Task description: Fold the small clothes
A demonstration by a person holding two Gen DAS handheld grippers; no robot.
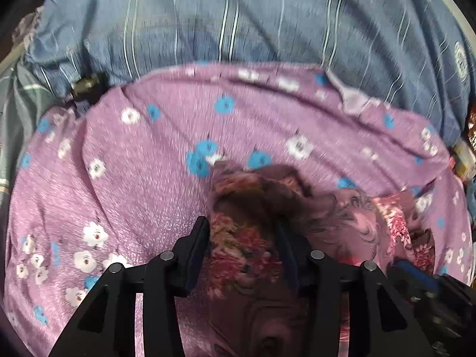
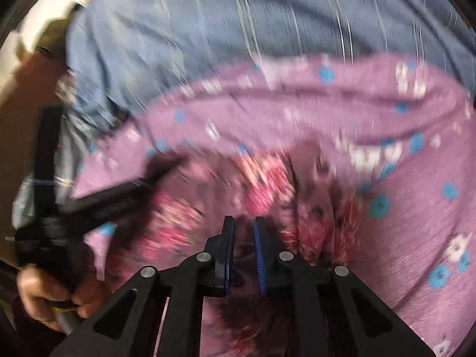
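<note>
You are bunching the floral garment (image 1: 247, 208) between both hand-held grippers, left hand-held gripper (image 1: 242, 232) half-open around it, right hand-held gripper (image 2: 244, 226) nearly closed, pinching it for folding on the purple bedsheet (image 1: 142, 178).

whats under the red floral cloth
The floral cloth lies on a purple flowered sheet, which shows all around it. A blue striped cover lies beyond the sheet. Whatever is directly beneath the cloth is covered.

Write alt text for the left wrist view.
The black two-finger left gripper straddles a bunched floral garment of maroon and pink fabric, lying on a purple bedsheet printed with blue and white flowers. A blue striped blanket lies beyond.
</note>
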